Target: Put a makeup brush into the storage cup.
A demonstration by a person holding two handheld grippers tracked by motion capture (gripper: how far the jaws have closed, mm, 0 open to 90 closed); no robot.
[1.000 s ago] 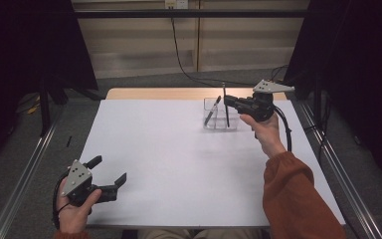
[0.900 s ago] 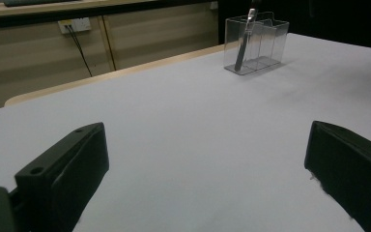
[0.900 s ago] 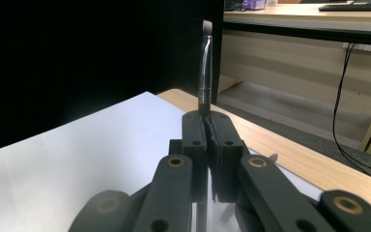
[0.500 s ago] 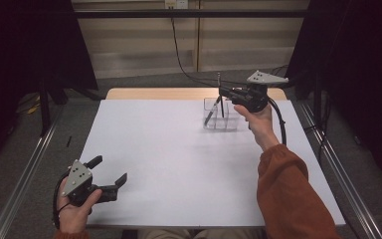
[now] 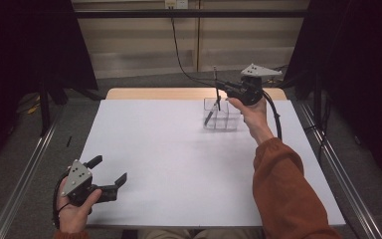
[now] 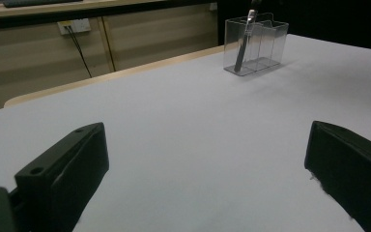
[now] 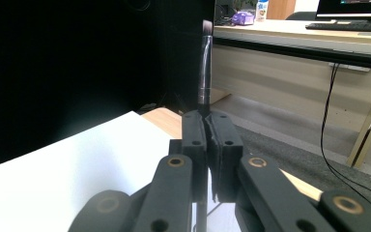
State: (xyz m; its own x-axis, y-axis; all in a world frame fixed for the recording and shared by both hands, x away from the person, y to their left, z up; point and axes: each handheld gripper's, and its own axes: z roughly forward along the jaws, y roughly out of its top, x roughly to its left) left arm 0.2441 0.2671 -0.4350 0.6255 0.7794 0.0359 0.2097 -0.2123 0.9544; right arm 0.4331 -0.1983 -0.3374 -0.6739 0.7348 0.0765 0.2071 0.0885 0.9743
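Holder: clear, compartmented; one dark brush leaning inside.
Right tongs: pinching second brush above holder.
Left tongs: spread, over worktop.

My right gripper is clamped on a thin dark brush, holding it upright above the clear box at the table's far side. The box is see-through plastic with dividers inside, standing upright on the white surface. A second dark brush leans tilted in its left compartment.
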